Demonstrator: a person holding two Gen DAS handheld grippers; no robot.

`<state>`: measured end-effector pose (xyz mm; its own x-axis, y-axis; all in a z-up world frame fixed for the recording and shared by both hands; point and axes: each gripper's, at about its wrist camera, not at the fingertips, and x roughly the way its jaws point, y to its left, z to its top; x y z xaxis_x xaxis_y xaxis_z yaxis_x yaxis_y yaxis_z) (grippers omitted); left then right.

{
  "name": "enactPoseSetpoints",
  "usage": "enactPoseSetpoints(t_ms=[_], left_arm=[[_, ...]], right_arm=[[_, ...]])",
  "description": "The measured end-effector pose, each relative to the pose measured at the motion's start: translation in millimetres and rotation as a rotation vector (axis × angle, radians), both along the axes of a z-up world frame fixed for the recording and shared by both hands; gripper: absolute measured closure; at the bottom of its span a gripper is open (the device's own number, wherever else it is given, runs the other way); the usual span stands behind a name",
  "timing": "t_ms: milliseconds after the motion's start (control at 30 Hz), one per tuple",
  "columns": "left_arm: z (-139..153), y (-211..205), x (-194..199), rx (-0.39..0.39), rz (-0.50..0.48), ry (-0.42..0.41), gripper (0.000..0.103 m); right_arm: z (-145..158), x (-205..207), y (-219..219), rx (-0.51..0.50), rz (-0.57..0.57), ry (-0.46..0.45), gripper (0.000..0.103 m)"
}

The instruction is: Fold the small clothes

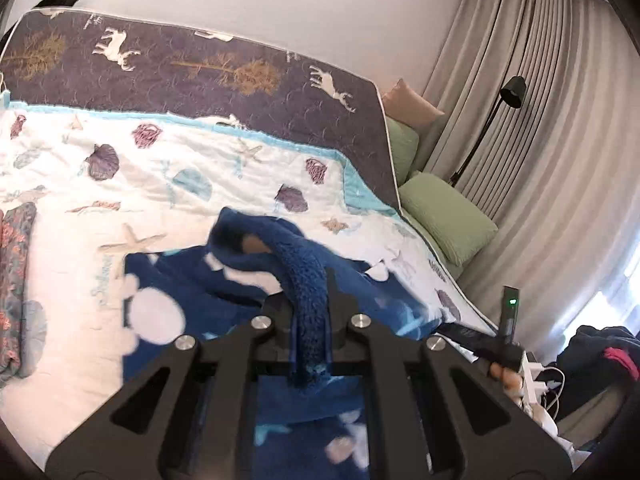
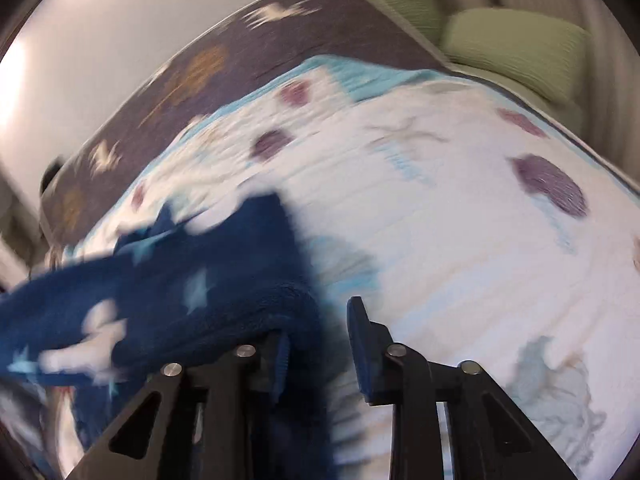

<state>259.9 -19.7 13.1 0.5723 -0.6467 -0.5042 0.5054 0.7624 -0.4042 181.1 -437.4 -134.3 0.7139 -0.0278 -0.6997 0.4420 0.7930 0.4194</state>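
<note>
The left gripper [image 1: 310,320] is clamped on a rolled edge of the dark blue fleece garment [image 1: 224,280], which is lifted off the white seashell quilt [image 1: 132,184] on the bed. The right gripper [image 2: 320,344] has its jaws apart; the fleece drapes over its left finger [image 2: 282,356] without being pinched, and this view is blurred.
</note>
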Motion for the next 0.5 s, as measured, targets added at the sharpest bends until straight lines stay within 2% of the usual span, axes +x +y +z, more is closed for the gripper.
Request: enactPoseSetpoints(t_ms=[33, 100, 200, 300, 400, 500], left_arm=[[-6, 3, 4, 0.014, -0.002, 0.019, 0.092], [-36, 5, 12, 0.090, 0.007, 0.080, 0.092], [-84, 8, 20, 0.159, 0.020, 0.161, 0.092], [-110, 20, 23, 0.116, 0.028, 0.238, 0.092], [-111, 23, 19, 0.086, 0.019, 0.248, 0.092], [-82, 19, 18, 0.056, -0.002, 0.194, 0.092]], right_arm=[[-3, -10, -8, 0.070, -0.015, -0.037, 0.060], [-9, -21, -13, 0.124, -0.031, -0.034, 0.050], [-14, -27, -8, 0.119, -0.003, 0.013, 0.050], [-2, -35, 0, 0.062, 0.006, 0.009, 0.050], [15, -41, 9, -0.003, 0.001, -0.022, 0.050], [36, -44, 15, -0.035, -0.003, -0.096, 0.050]])
